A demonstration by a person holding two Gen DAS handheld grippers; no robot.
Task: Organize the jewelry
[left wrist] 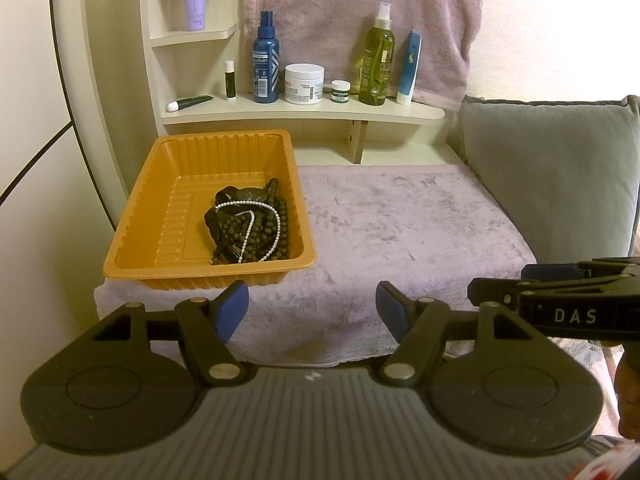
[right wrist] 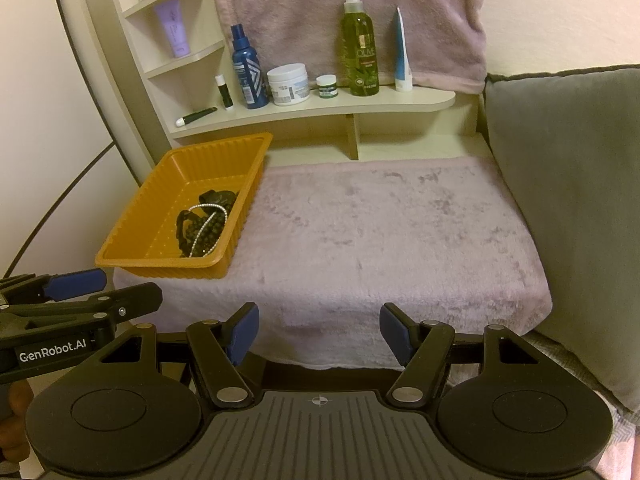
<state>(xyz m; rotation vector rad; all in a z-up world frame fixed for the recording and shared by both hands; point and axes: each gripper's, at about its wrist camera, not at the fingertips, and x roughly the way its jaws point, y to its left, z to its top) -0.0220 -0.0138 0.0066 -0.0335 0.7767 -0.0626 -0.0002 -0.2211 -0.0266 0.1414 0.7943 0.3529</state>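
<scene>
An orange ribbed tray [left wrist: 168, 184] [right wrist: 168, 188] sits at the left of a mauve fluffy cloth [left wrist: 392, 224] [right wrist: 384, 232]. In its near right corner lies a heap of dark bead strands [left wrist: 260, 224] [right wrist: 208, 224] with a white pearl string [left wrist: 252, 224] [right wrist: 208, 228] across it. My left gripper [left wrist: 312, 312] stands open with nothing between its blue pads, low over the cloth's near edge, short of the tray. My right gripper [right wrist: 318, 334] is open and empty too, over the cloth's near edge. Each gripper shows side-on in the other's view: the right gripper [left wrist: 516, 286], the left gripper [right wrist: 124, 290].
A cream shelf [left wrist: 304, 114] [right wrist: 312, 114] behind the cloth carries a blue spray bottle [left wrist: 266, 60], a white jar [left wrist: 304, 84], a small green jar [left wrist: 341, 91], a green oil bottle [left wrist: 377, 60] and tubes. A mauve towel [left wrist: 352, 20] hangs behind. A grey cushion [left wrist: 552, 168] [right wrist: 568, 208] bounds the right side.
</scene>
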